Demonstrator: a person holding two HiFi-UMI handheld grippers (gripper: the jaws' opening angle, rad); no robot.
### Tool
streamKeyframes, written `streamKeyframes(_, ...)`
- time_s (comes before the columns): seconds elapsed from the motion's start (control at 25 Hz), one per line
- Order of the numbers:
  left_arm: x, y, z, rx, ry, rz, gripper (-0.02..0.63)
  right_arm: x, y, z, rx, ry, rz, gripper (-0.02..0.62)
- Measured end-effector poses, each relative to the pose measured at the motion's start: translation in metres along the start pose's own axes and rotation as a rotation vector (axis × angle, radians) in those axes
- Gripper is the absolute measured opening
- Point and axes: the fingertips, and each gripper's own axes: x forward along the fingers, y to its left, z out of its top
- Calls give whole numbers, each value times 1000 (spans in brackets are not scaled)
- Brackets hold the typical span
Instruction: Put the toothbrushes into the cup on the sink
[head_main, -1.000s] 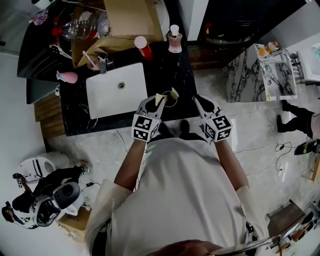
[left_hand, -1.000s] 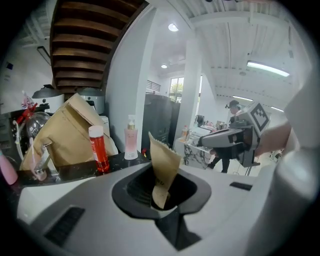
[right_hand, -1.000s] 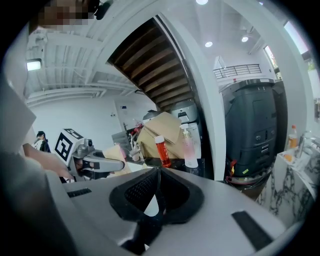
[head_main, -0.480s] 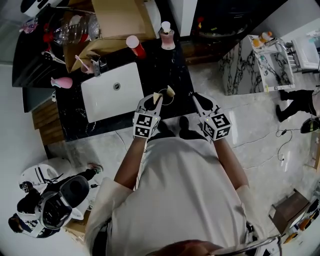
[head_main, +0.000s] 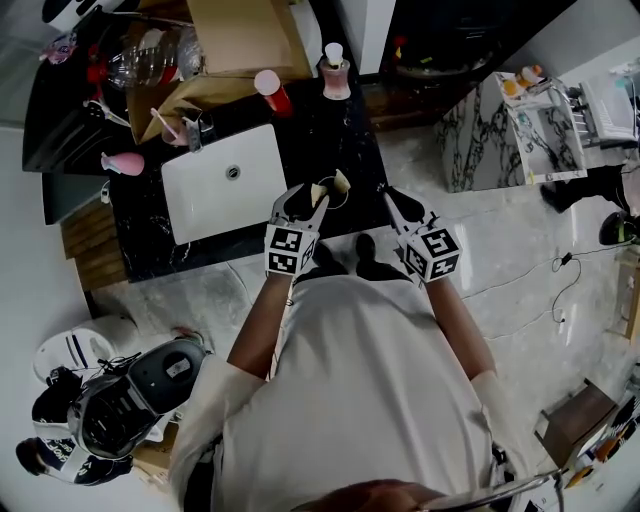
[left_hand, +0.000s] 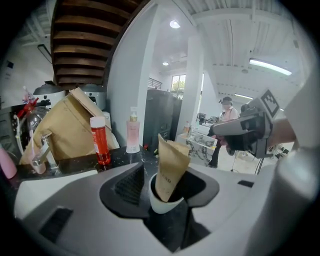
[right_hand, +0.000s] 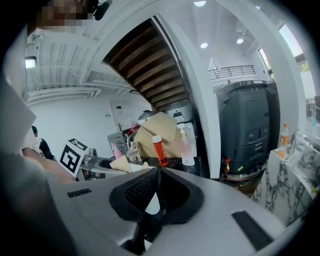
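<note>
On our left gripper (head_main: 305, 201) the jaws are opening either side of the cup (left_hand: 165, 204) at mid-frame; the wrapped toothbrush (left_hand: 170, 165) stands near-upright inside it; our right gripper (head_main: 391, 199), jaws together and empty, hangs just right, farther off.

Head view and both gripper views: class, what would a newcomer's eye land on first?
The white cup holding a tan paper packet stands on the black counter right of the white sink, between the opening jaws of the left gripper. The right gripper hovers beside it, jaws shut. A red bottle stands at the counter's back.
</note>
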Motion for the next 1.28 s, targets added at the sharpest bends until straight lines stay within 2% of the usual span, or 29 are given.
streamKeyframes(0.68,-48,-7,51,14,-101,-10,193,-4,6,30,-53,-27,25,43)
streamKeyframes(1.28,-96,11,72,-38,-159,62,150,-22,24,71,-97,-96,69,43)
